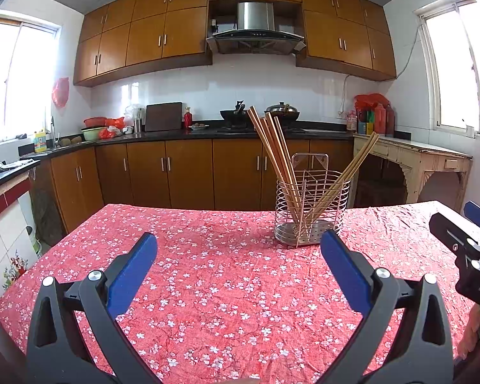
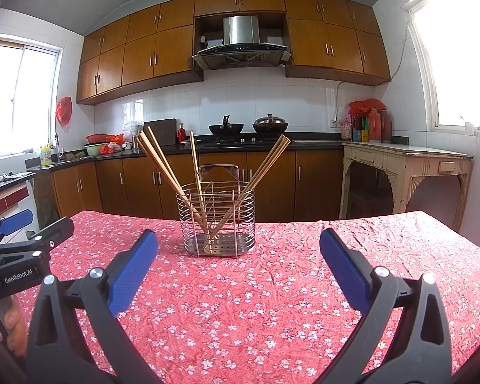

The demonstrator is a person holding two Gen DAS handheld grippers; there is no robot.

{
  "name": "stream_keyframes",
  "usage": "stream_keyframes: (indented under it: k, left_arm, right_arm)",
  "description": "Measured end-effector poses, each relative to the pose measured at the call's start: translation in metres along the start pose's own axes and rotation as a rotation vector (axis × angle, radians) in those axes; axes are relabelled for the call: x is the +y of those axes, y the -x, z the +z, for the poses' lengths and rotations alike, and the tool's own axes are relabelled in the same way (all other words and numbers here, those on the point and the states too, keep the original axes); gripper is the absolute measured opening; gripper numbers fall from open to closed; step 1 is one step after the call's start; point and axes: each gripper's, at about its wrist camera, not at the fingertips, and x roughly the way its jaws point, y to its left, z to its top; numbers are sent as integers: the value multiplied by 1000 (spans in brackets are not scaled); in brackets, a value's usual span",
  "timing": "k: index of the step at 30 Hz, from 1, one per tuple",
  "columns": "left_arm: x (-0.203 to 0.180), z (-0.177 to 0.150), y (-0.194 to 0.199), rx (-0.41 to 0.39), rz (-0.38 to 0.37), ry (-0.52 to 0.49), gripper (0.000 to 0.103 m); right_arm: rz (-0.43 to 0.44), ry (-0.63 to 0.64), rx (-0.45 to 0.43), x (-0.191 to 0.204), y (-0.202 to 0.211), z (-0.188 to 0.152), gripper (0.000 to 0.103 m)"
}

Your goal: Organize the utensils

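Wooden chopsticks (image 2: 163, 163) in wire caddy (image 2: 216, 220), tablecloth (image 2: 240, 304) bare.

A table (image 1: 80, 256) is standing in the kitchen, wearing a crumpled red cloth (image 2: 272, 304) with small white blossoms that is hanging over its edges. A wire utensil holder (image 2: 216, 220) is sitting upright on the cloth near the far edge, with wooden chopsticks (image 2: 163, 163) leaning out of it left and right.
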Motion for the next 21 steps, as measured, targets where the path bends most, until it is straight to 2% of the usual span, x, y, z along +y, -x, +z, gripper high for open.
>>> stream_keyframes:
  k: [21]
  left_arm:
    - [-2,0,0,-1,7,4,101]
  right_arm:
    - [-1,-3,-5,0,1,0,99]
